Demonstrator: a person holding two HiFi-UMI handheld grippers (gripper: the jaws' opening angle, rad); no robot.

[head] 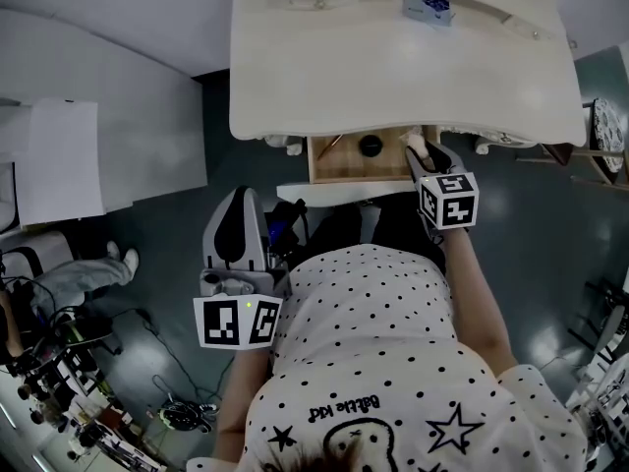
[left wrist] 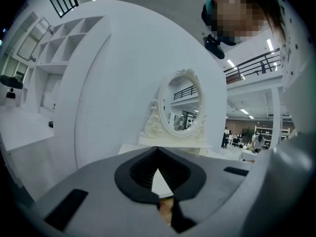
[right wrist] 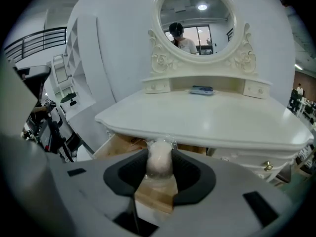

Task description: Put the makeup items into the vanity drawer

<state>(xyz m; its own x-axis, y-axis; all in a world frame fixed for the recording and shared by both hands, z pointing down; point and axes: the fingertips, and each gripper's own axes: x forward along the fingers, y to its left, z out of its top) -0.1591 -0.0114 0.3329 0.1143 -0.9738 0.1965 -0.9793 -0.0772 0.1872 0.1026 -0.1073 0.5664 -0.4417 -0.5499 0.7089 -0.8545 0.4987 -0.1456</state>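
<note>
Low at the left, close against the polka-dot shirt (head: pixel 373 342), holding the left gripper (head: pixel 238 203) well short of the white vanity (head: pixel 393 67), jaws brought together with nothing between them, aimed up toward the oval mirror (left wrist: pixel 180 105). Farther right, under the vanity's front edge, a wooden drawer (head: pixel 339 162) standing open, with a small round black item (head: pixel 370 146) lying near its middle. At the drawer's right end, gripping with the right gripper (head: pixel 426 158) a pale rounded makeup item (right wrist: pixel 159 158) in clear wrap, pads pressed on its two sides, the piece upright over the right part of the drawer; impossible to tell whether touching the wood. Up on the vanity's back shelf, below the mirror, a small blue item (head: pixel 428 6) lying flat, well apart from both grippers.
</note>
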